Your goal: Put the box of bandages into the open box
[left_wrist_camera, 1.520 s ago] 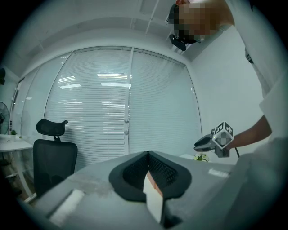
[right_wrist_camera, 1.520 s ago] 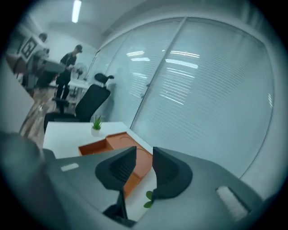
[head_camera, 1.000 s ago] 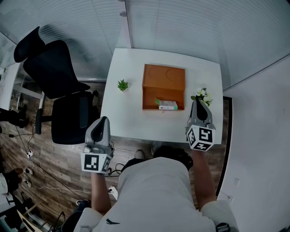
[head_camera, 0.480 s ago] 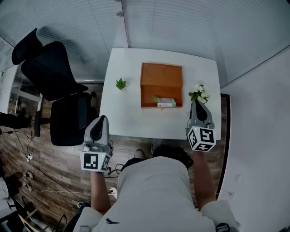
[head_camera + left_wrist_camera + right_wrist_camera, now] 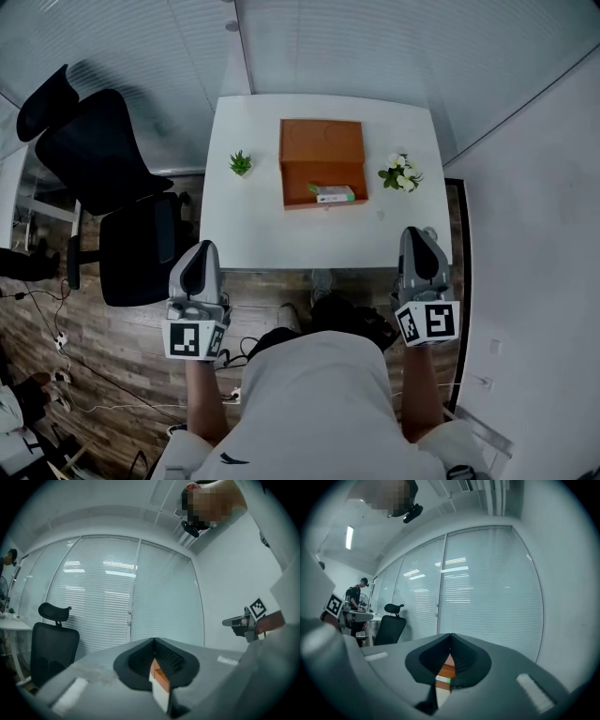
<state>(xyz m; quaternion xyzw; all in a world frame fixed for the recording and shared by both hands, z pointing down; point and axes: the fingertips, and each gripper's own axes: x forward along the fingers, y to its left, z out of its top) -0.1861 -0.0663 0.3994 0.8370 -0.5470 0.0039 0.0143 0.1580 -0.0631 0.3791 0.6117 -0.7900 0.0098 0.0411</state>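
Note:
On the white table stands the orange open box, lid laid back. Inside it, along the near wall, lies the white-and-green box of bandages. My left gripper hovers off the table's near edge at its left corner, jaws together and empty. My right gripper hovers at the near right corner, also shut and empty. In the left gripper view the gripper shows closed tips with a sliver of orange behind. In the right gripper view the gripper is closed, the bandage box showing through the slit.
A small green plant stands left of the orange box and a bunch of white flowers to its right. A black office chair is at the table's left. Cables lie on the wood floor. A wall runs along the right.
Both grippers have drawn back from the table toward the person; the right one left the near right corner of the tabletop. The bandage box stays in the orange box.

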